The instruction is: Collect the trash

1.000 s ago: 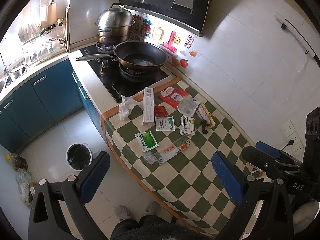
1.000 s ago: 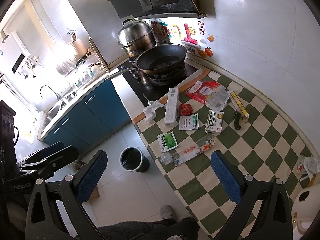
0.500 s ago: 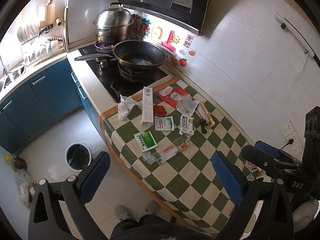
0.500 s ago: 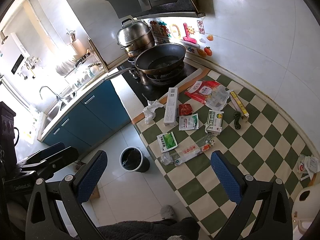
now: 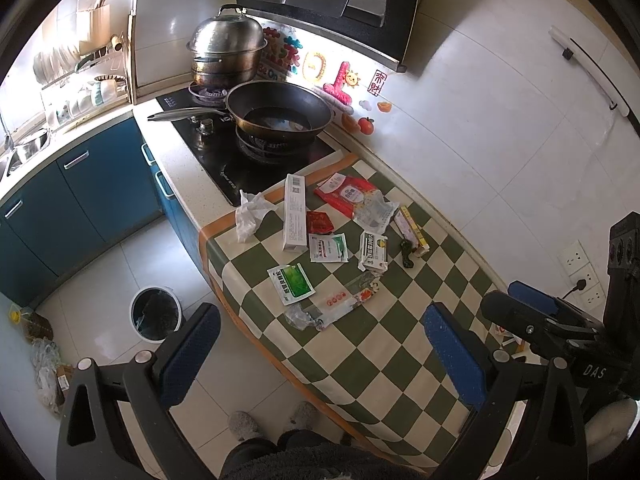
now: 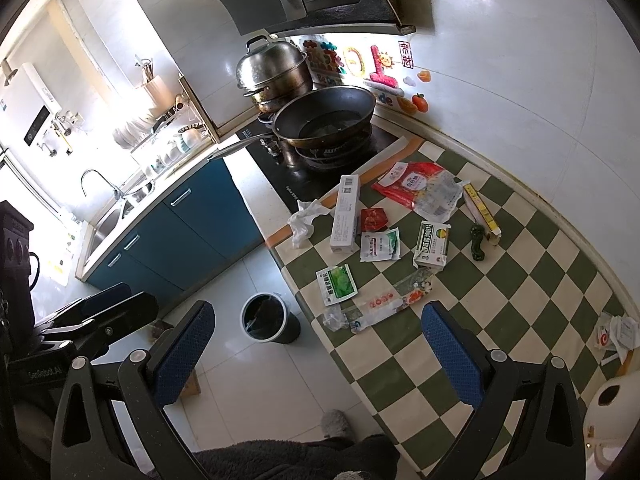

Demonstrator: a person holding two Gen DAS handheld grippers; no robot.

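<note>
Barely anything moved since a second ago; we drifted slightly, scene sits a touch lower-left. We hold both grippers high, left gripper [image 5: 316,354] and right gripper [image 6: 316,350] spread wide, empty. Trash lies ahead of the fingers on the checkered tablecloth [image 5: 384,344]: clear plastic wrapper [image 6: 380,304] nearest, long axis slanting up-right, green sachet [image 6: 337,283] just beyond. Trash bin [image 6: 267,318] sits floor-level, ahead-left. Right gripper looks nearer.
</note>
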